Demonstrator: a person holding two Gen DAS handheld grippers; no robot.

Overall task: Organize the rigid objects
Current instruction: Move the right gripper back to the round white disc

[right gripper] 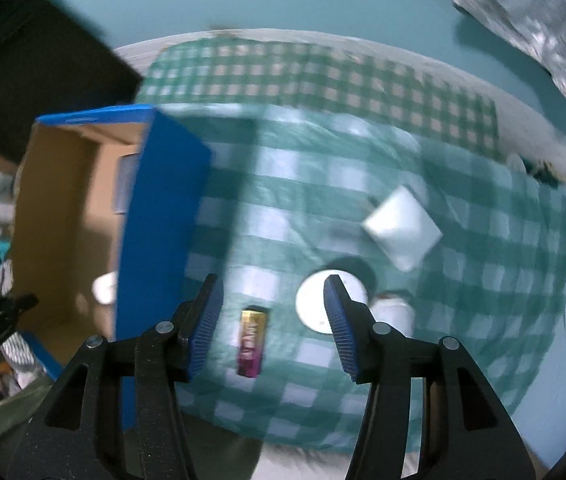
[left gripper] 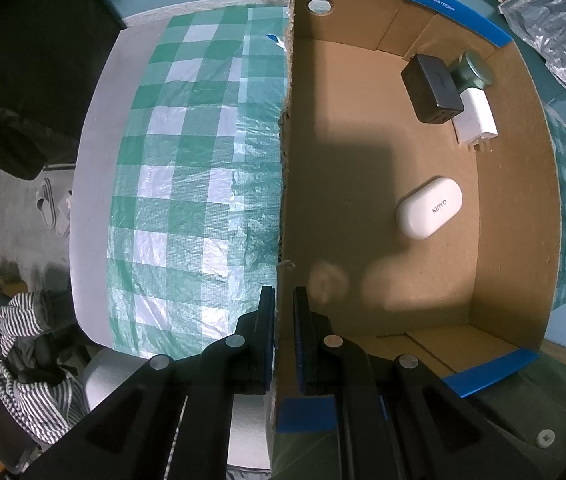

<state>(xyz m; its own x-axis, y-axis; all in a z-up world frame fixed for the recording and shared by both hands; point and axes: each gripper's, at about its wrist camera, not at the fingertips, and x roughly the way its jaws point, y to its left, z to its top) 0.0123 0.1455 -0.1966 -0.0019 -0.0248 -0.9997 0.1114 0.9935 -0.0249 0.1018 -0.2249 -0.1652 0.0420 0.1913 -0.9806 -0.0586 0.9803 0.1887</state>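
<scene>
From the left wrist camera, the left tool [left gripper: 283, 304] pinches the near side wall of the open brown cardboard box with blue tape on its rim [left gripper: 479, 26], one black finger outside the wall and one inside. The box sits on the bench covered with a green-and-white checked plastic cloth [left gripper: 187, 168]. Inside the box, a white oval plastic case printed KINYO [left gripper: 429, 207] lies on the floor towards the right wall. In the far right corner a black rectangular charger block [left gripper: 431, 87] rests against a white plug adapter [left gripper: 477, 120], whose metal prongs point towards the near side, and a round green tin [left gripper: 475, 72] stands just behind them, touching the corner. A striped cloth [left gripper: 23, 360] hangs below the bench edge at lower left.

From the right wrist camera, which is blurred, the right tool [right gripper: 273, 316] is spread wide above the checked cloth, holding nothing. Between its fingers, lower in the frame, a small gold-and-pink rectangular bar [right gripper: 251, 342] lies flat on the cloth. A round white lid-like disc [right gripper: 323, 304] sits just behind the right finger, partly hidden by it, and a flat white square packet [right gripper: 403, 228] lies farther off, apart from the disc. The blue-taped box stands at the left, with the white oval case just visible inside.
</scene>
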